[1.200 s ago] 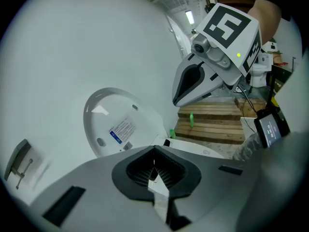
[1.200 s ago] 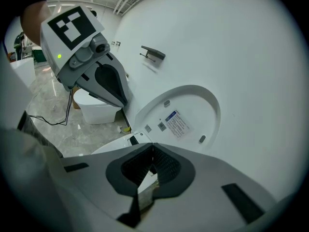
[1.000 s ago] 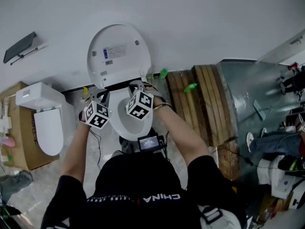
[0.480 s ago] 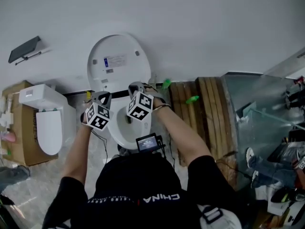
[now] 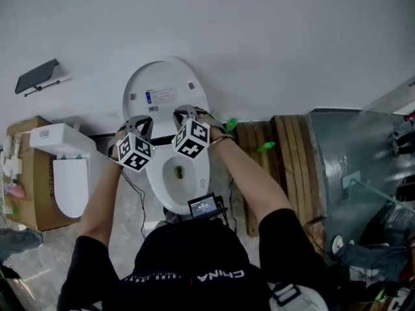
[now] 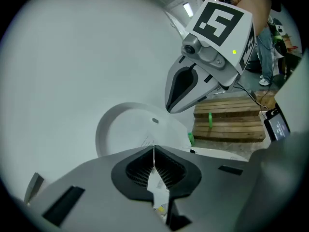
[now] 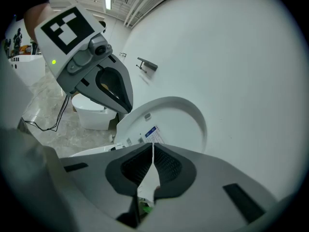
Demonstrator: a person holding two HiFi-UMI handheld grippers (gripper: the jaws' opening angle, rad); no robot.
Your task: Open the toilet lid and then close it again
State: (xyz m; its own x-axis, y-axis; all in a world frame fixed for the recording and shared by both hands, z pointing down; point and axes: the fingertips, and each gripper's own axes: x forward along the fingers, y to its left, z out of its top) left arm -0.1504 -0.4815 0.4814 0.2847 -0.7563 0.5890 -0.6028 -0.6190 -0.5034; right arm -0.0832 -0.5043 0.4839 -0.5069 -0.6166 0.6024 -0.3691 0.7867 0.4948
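The toilet lid stands raised behind the bowl, leaning back on the wall. Its long axis runs up from the hinge to the rounded free edge, and its labelled underside faces the person. The left gripper and right gripper hover side by side over the bowl just in front of the lid. Each has its fingers clenched on nothing.

Opening looks done, so closing is probably the step in hand. It would go best with both closed tips placed on the upper rim, one on each side. Tip the lid forward evenly, then stay with it on the way down so it does not slam.
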